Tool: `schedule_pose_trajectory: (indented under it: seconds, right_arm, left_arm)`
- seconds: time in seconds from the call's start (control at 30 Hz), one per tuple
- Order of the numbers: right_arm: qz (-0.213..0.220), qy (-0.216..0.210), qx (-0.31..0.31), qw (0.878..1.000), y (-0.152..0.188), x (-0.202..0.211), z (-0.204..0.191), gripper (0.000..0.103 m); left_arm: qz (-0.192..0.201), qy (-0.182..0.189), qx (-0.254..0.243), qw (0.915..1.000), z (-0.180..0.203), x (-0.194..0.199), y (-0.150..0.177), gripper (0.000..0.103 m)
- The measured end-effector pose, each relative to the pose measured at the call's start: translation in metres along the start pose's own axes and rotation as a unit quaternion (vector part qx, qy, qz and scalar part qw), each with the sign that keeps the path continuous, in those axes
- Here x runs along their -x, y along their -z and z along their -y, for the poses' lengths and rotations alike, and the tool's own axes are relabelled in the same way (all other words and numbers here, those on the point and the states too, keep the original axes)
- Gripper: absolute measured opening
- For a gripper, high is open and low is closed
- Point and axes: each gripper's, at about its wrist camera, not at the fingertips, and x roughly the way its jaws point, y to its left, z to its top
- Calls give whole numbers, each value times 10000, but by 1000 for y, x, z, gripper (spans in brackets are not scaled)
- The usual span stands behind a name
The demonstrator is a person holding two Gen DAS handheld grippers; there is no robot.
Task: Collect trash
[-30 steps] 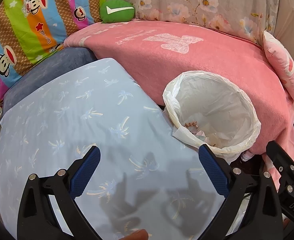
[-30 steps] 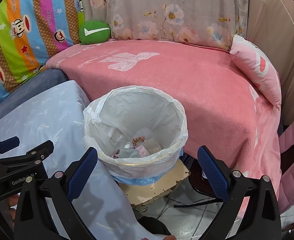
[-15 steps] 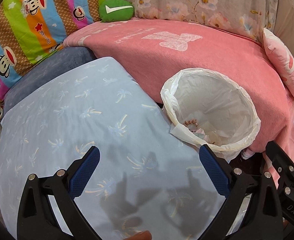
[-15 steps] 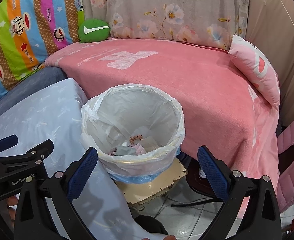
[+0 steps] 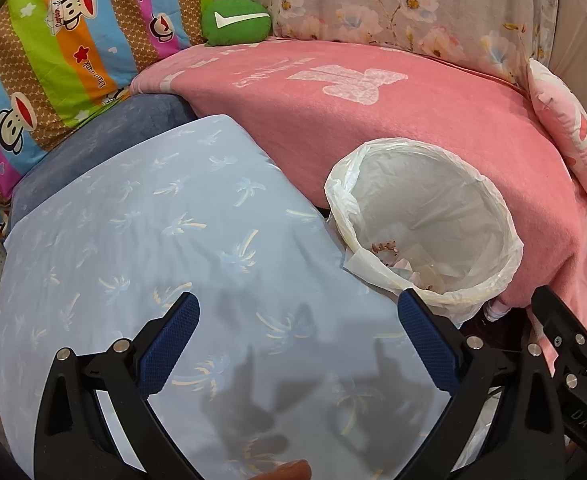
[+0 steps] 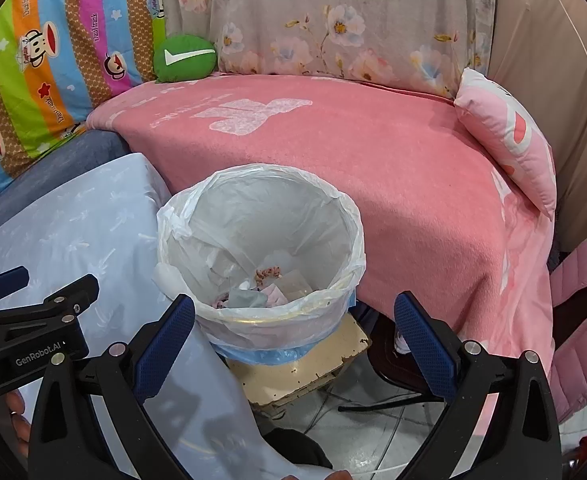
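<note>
While both tongs, left and right, gaped empty, the bin held what looked like paper scraps beside the blue sheet.

Pink blanket, pale-blue palm-print cloth, white-lined bin, green cushion, striped monkey-print quilt.

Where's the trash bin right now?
The trash bin sits centre in the right wrist view, between the blue cushion and the pink blanket, just beyond the open right gripper.
</note>
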Motion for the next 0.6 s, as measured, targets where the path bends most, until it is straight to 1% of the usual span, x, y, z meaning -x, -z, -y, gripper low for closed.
schedule_pose_trajectory:
  seconds: [0.6]
  right_arm:
    - [-10,38,-49,10000,4,0,1,97]
  left_arm:
    - [78,-27,-18,10000,2,3,3,95]
